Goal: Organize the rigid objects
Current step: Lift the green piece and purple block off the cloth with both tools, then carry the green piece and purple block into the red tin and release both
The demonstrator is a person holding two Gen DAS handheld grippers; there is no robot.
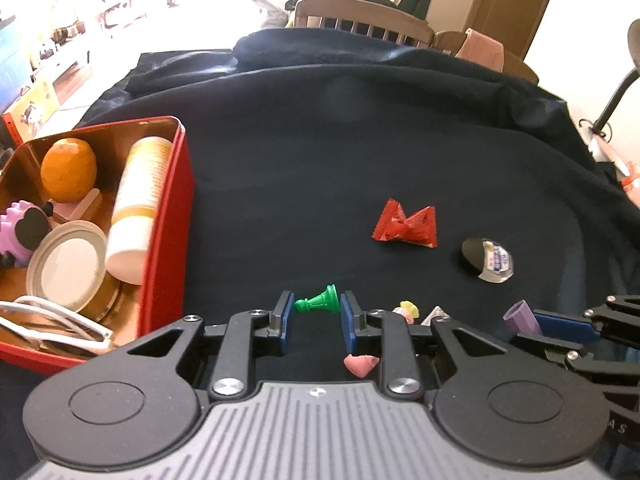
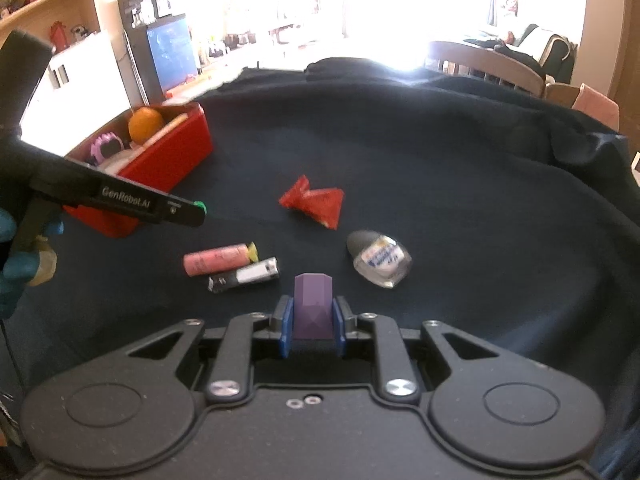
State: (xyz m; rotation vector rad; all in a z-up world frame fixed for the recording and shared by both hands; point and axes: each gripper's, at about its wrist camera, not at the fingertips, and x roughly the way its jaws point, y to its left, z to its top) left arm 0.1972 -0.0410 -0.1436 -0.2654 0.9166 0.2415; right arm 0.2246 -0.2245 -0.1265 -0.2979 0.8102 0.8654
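A green chess pawn (image 1: pixel 318 302) lies sideways between the fingertips of my left gripper (image 1: pixel 316 307); the right pad touches its base, the left pad stands just off its head. My right gripper (image 2: pixel 311 314) is shut on a purple faceted block (image 2: pixel 311 307), also seen in the left wrist view (image 1: pixel 520 316). A red tin box (image 1: pixel 168 240) at the left holds an orange (image 1: pixel 69 170), a white tube (image 1: pixel 138 208), a lid and a cable. On the dark cloth lie a red crumpled wrapper (image 1: pixel 404 224), a small glass bottle (image 1: pixel 488 260), a pink tube (image 2: pixel 218 262) and a silver-black clip (image 2: pixel 244 280).
A dark cloth (image 1: pixel 360 140) covers the table, bunched into folds at the far edge. Wooden chairs (image 1: pixel 360 16) stand behind it. The left gripper's body (image 2: pixel 120 200) reaches across the left of the right wrist view. The red box (image 2: pixel 160 160) sits at the table's left.
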